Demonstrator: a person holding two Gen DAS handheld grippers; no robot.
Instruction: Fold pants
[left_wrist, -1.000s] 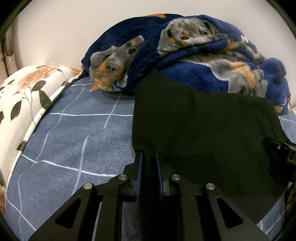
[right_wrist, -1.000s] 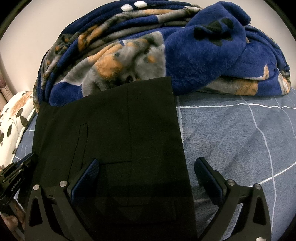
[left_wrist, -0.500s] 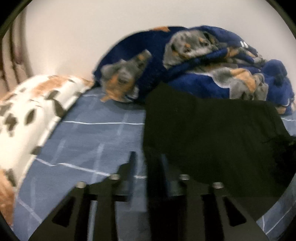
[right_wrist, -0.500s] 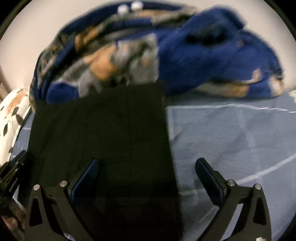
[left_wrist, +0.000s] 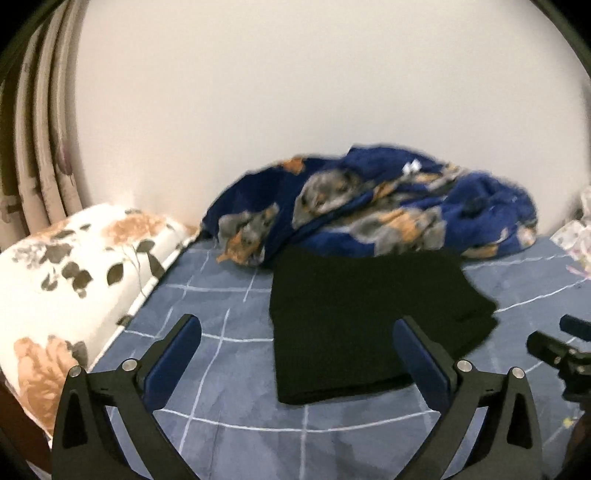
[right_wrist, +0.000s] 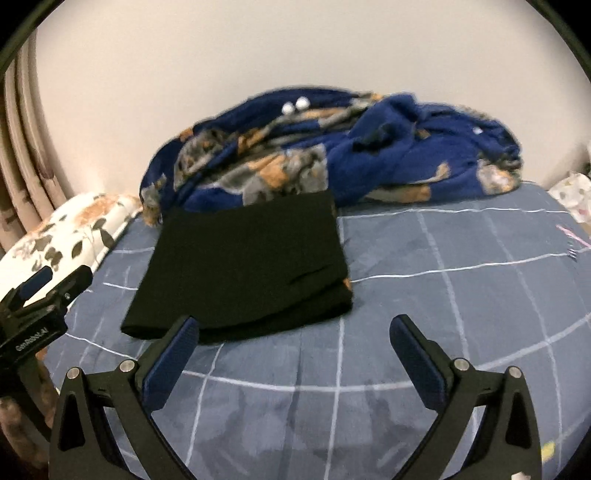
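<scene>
The black pants (left_wrist: 362, 314) lie folded into a flat rectangle on the blue checked bed sheet (left_wrist: 221, 295), their far edge against a bunched blue blanket. In the right wrist view the same pants (right_wrist: 247, 266) lie ahead and to the left. My left gripper (left_wrist: 297, 339) hovers above and short of the pants, its jaws opening wide with nothing pressed between the pads. My right gripper (right_wrist: 295, 343) is open too, raised over bare sheet near the pants' near right corner. Each gripper shows at the edge of the other's view.
A blue blanket with dog pictures (left_wrist: 369, 210) is heaped against the pale wall behind the pants. A floral pillow (left_wrist: 74, 277) lies at the left, with curtains (left_wrist: 33, 129) beyond it. Open sheet (right_wrist: 461, 277) stretches to the right of the pants.
The left gripper, shut on the pants' edge a second ago, has let go and spread wide. Both grippers have pulled back and up, so the whole folded pants now show.
</scene>
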